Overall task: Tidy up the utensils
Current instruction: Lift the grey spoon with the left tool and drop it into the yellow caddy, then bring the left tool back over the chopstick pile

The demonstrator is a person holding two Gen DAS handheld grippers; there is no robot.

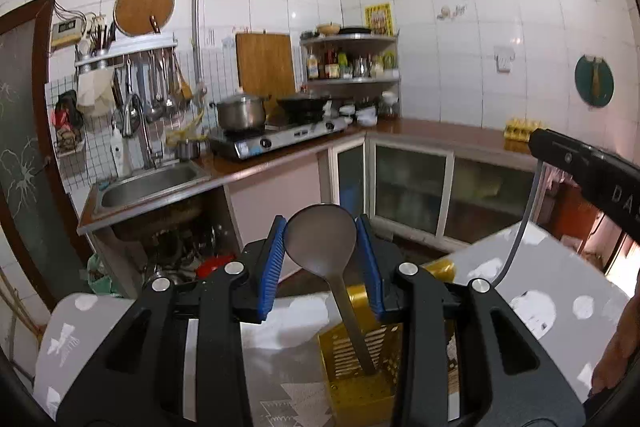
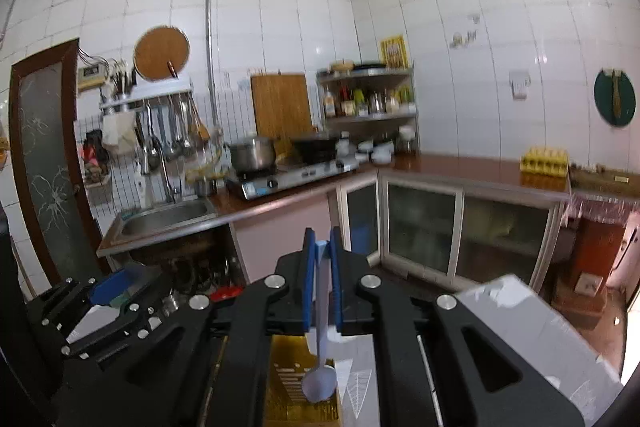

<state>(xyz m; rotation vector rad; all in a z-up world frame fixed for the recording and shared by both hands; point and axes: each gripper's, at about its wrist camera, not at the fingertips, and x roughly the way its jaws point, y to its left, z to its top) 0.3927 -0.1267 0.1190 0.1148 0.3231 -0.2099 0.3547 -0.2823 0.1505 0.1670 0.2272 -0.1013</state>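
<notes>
My left gripper (image 1: pixel 321 227) is shut on the bowl of a grey metal spoon (image 1: pixel 347 307). The spoon's handle slants down into a yellow slotted basket (image 1: pixel 360 391) on the patterned tablecloth. My right gripper (image 2: pixel 323 247) is shut on the handle of a pale blue plastic spoon (image 2: pixel 319 383), whose bowl hangs over the same yellow basket (image 2: pixel 286 379). In the left wrist view the right gripper (image 1: pixel 538 147) reaches in from the right, with the thin spoon dangling below it. In the right wrist view the left gripper (image 2: pixel 114 287) shows at the lower left.
A grey cloth-covered table (image 1: pixel 560 267) lies below both grippers. Beyond it run a sink (image 1: pixel 148 183), a stove with a pot (image 1: pixel 242 113) and a wok, a wall rack of hanging utensils (image 1: pixel 160 83), a corner shelf (image 1: pixel 352 63) and a yellow egg tray (image 2: pixel 544 163).
</notes>
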